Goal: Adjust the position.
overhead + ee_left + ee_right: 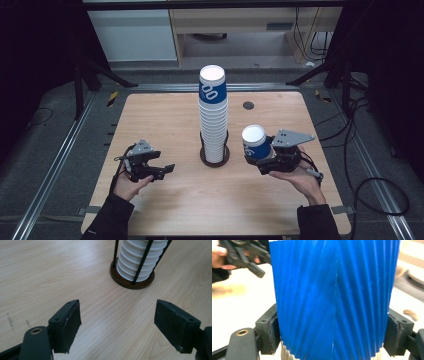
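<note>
A blue paper cup (255, 143) sits clamped by its wall in the right gripper (267, 155), just right of the cup stack (213, 112), likely freshly pulled for placing (base appears upward). Left of the stack, the left gripper (161, 169) waits with jaws apart, holding nothing, above the table (165, 125).

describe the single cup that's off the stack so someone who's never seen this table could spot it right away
Start at the tall cup stack in its rack mid-table. Just right of it, the right gripper clamps one blue cup with a white top. Unlike its neighbours nested in the stack, it sits alone between the jaws.
</note>
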The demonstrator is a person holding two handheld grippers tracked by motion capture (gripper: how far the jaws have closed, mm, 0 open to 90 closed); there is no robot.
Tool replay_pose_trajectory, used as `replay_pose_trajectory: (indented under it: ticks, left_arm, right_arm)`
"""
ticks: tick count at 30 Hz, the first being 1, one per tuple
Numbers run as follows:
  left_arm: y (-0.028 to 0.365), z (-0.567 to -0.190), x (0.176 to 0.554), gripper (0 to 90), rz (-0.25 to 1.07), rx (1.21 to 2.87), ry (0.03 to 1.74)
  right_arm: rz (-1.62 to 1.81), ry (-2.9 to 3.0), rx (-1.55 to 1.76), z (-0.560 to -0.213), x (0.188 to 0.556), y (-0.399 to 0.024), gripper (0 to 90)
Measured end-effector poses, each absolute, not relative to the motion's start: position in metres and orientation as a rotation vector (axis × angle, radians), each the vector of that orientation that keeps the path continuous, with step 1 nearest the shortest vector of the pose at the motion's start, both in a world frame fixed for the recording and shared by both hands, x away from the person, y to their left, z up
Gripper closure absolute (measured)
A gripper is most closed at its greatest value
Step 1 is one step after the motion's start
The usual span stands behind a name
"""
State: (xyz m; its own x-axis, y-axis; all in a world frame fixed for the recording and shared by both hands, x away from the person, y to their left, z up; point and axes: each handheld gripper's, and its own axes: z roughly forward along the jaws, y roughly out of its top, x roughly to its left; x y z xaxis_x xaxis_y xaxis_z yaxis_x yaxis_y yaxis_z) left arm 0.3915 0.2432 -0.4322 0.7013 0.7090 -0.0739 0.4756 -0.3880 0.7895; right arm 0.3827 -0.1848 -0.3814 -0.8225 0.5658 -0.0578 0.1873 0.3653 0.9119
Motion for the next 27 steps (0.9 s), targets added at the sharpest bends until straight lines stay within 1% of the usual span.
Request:
replay_pose_trajectory:
  ticks: [7, 10, 27]
  left_arm:
    - [0.234, -0.430, 0.387, 20.7, 0.314, 2.088, 0.843]
    - [0.231, -0.430, 0.386, 20.7, 0.309, 2.100, 0.828]
    - [0.219, -0.424, 0.381, 21.0, 0.275, 2.137, 0.744]
  right_arm:
    - [1.377, 2.362, 0.593, -0.394, 0.379, -0.179, 19.0]
    - [1.403, 2.374, 0.567, -0.397, 0.378, -0.177, 19.0]
    - [1.312, 2.529, 0.462, -0.424, 0.385, -0.149, 18.9]
